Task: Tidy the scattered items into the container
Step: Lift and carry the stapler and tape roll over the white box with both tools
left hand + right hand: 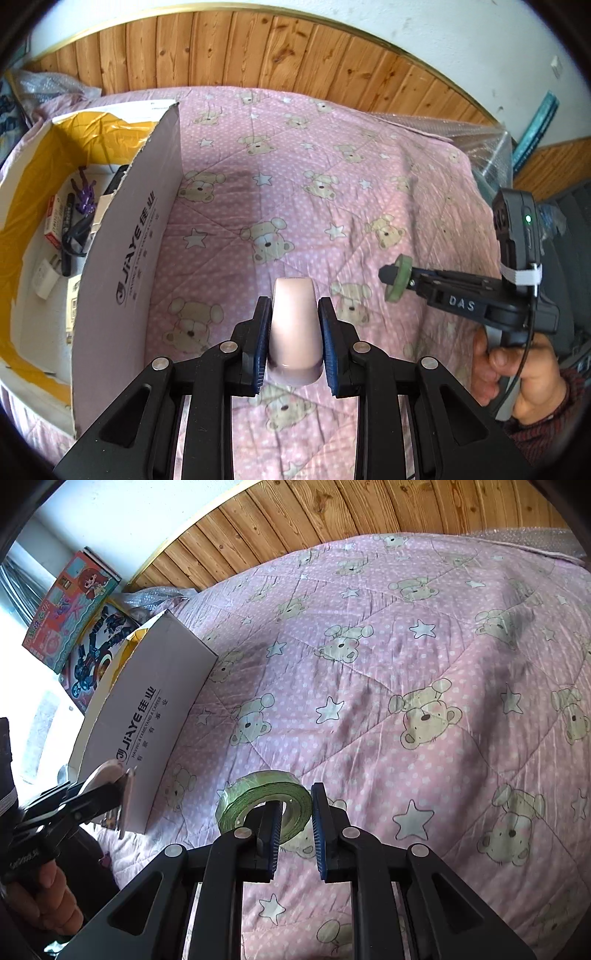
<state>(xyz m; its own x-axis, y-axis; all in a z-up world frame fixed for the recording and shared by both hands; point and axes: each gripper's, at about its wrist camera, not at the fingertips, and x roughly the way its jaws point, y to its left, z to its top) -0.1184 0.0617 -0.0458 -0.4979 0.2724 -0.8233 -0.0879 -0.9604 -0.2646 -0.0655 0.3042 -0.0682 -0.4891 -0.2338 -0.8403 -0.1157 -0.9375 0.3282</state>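
My left gripper [294, 332] is shut on a pale pink rounded case [294, 325], held above the pink bear-print quilt [332, 192] just right of the white cardboard box [122, 258]. The box holds several small items: a purple toy [85, 195], a black marker, a white charger [43, 278] and packets. My right gripper [295, 830] is shut on a green tape roll [258, 794], one finger through its hole, above the quilt. The right gripper and tape [397, 275] also show in the left wrist view at the right. The left gripper and the case [107, 773] show by the box [147, 716] in the right wrist view.
A wooden panelled wall [295, 51] runs behind the bed. Bubble wrap [480, 136] lies at the quilt's far right corner. Colourful toy boxes [70, 609] lean on the wall beyond the cardboard box. The box's tall flap stands between the left gripper and its inside.
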